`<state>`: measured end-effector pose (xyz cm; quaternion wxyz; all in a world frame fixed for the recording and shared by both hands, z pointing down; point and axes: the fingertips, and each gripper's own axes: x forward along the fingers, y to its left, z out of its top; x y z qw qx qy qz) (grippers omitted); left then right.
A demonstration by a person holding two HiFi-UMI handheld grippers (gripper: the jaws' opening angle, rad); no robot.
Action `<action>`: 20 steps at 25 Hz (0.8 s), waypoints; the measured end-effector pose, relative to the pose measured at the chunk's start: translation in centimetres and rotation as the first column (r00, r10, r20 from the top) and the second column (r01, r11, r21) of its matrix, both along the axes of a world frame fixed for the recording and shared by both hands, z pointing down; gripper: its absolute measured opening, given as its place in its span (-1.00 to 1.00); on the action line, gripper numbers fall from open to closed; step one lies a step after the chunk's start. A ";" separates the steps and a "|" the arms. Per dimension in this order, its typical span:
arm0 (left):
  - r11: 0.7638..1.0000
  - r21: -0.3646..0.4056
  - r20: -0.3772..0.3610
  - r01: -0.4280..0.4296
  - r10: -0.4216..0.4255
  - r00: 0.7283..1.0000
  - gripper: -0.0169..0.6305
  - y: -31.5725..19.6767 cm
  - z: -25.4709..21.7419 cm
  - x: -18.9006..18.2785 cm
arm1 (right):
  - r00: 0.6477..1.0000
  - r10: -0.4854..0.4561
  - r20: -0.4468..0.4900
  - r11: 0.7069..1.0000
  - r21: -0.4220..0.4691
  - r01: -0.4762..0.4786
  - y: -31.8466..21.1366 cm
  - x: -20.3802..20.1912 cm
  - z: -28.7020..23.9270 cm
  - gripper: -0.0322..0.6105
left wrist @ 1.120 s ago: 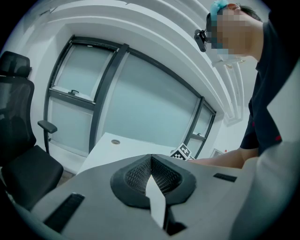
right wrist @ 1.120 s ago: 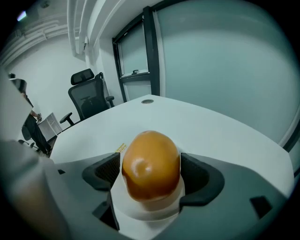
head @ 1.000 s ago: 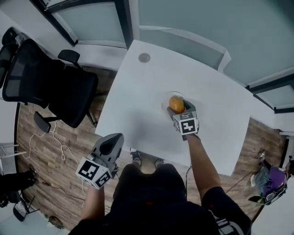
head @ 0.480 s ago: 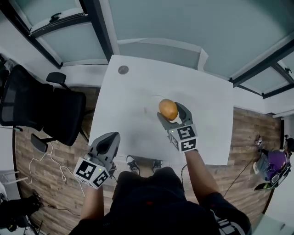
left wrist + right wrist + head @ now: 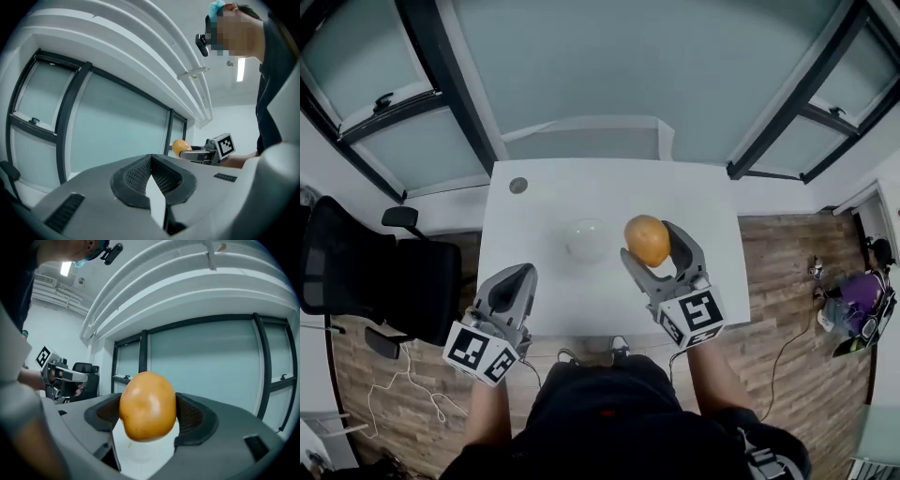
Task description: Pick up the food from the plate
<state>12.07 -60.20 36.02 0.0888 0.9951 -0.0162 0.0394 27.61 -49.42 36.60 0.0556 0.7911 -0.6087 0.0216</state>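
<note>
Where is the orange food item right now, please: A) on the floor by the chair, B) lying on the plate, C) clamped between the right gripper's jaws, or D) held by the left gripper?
C: the right gripper view shows the orange food clamped between the jaws of the right gripper, off the white plate; the left gripper is shut on nothing.

On the table (image 5: 609, 192), a far-left round thing (image 5: 518, 186) is too small to identify. The food (image 5: 147, 405) hides part of the plate (image 5: 142, 455). Left of the table, the chair (image 5: 366, 281) is cut off.
</note>
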 end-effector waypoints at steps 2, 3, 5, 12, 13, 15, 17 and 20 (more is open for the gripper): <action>1.000 0.026 -0.021 -0.010 0.010 1.000 -0.89 0.6 -1.4 0.4 | 1.000 0.018 -0.019 0.999 0.029 -0.017 1.5 -0.3 -1.7 0.25; 0.999 0.038 -0.029 -0.016 0.017 0.999 -0.89 0.8 -2.0 0.6 | 0.999 0.026 -0.026 0.999 0.043 -0.025 2.1 -0.5 -2.4 0.25; 0.998 0.053 -0.043 -0.031 0.033 0.999 -0.89 1.1 -2.8 0.8 | 0.999 0.041 -0.036 0.997 0.068 -0.039 3.0 -0.7 -3.6 0.25; 0.994 0.091 -0.073 -0.068 0.075 0.994 -0.89 2.5 -4.4 0.8 | 0.994 0.081 -0.069 0.990 0.117 -0.073 5.0 -1.1 -5.9 0.25; 0.993 0.095 -0.076 -0.070 0.078 0.994 -0.89 2.7 -4.6 0.7 | 0.994 0.081 -0.072 0.990 0.120 -0.072 5.2 -1.2 -6.0 0.25; 0.992 0.099 -0.079 -0.072 0.080 0.994 -0.89 3.2 -4.7 0.6 | 0.994 0.080 -0.073 0.990 0.120 -0.071 5.7 -1.4 -6.0 0.25; 0.992 0.098 -0.078 -0.074 0.082 0.994 -0.89 3.4 -4.8 0.7 | 0.994 0.078 -0.074 0.990 0.119 -0.069 5.8 -1.4 -6.1 0.25; 0.993 0.095 -0.075 -0.075 0.082 0.994 -0.89 2.9 -5.1 0.7 | 0.994 0.076 -0.073 0.991 0.116 -0.067 5.2 -1.4 -6.5 0.25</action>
